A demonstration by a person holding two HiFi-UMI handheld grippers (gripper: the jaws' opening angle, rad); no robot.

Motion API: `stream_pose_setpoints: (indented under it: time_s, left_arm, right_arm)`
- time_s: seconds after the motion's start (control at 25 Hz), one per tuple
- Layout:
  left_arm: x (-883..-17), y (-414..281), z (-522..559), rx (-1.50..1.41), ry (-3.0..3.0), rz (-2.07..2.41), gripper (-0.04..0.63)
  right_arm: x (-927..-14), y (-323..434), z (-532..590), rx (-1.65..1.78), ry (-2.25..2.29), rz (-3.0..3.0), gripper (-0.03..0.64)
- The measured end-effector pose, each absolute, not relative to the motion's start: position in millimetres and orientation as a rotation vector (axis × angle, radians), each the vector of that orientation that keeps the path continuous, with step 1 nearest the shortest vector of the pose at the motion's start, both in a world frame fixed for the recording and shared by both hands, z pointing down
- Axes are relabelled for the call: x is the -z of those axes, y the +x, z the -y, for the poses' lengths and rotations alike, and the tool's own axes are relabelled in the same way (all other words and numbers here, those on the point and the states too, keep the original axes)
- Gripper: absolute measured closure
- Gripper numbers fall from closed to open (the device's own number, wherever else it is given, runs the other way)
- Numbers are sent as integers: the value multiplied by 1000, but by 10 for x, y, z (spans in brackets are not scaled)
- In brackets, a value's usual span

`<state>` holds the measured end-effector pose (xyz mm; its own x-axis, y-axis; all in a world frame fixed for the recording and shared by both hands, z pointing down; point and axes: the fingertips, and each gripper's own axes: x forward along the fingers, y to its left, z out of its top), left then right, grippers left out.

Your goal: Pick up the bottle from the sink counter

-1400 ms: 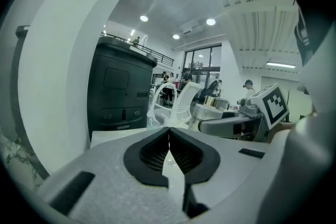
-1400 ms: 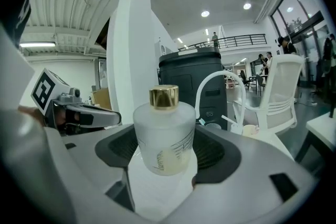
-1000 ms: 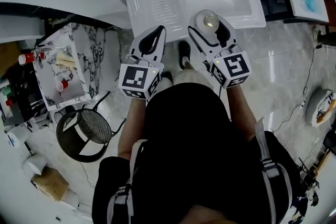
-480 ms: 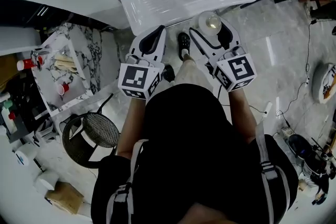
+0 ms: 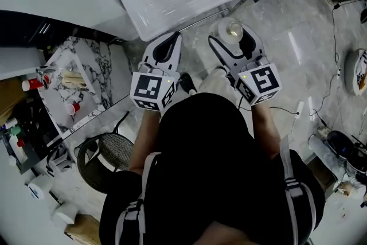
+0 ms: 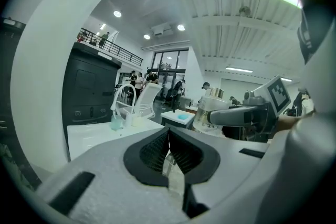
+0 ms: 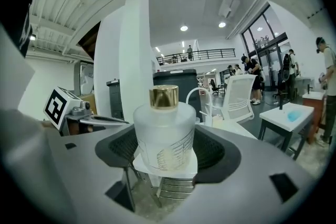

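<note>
Snugly, right tongs clasp a frosted, gold-capped cylindrical bottle.

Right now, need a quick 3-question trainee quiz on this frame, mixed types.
1. True or false: the right gripper is shut on the bottle.
2. Multiple choice: the bottle's cap is A) gold, B) black, C) blue.
3. Fill in: the left gripper has its jaws ____, with nothing between them.

Key: 1 true. 2 A. 3 together.
</note>
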<state>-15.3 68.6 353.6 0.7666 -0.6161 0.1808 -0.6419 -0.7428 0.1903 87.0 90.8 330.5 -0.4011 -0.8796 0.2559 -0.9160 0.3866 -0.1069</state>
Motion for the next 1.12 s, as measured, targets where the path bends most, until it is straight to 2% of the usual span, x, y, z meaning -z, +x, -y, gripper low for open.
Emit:
stream_pose_setpoints:
  time_s: [1.12]
  left_arm:
    - [-3352,241,-862,-138,2782,912,575]
  right_arm:
    - [-3107,1127,-1182,-271,1686,2474,295]
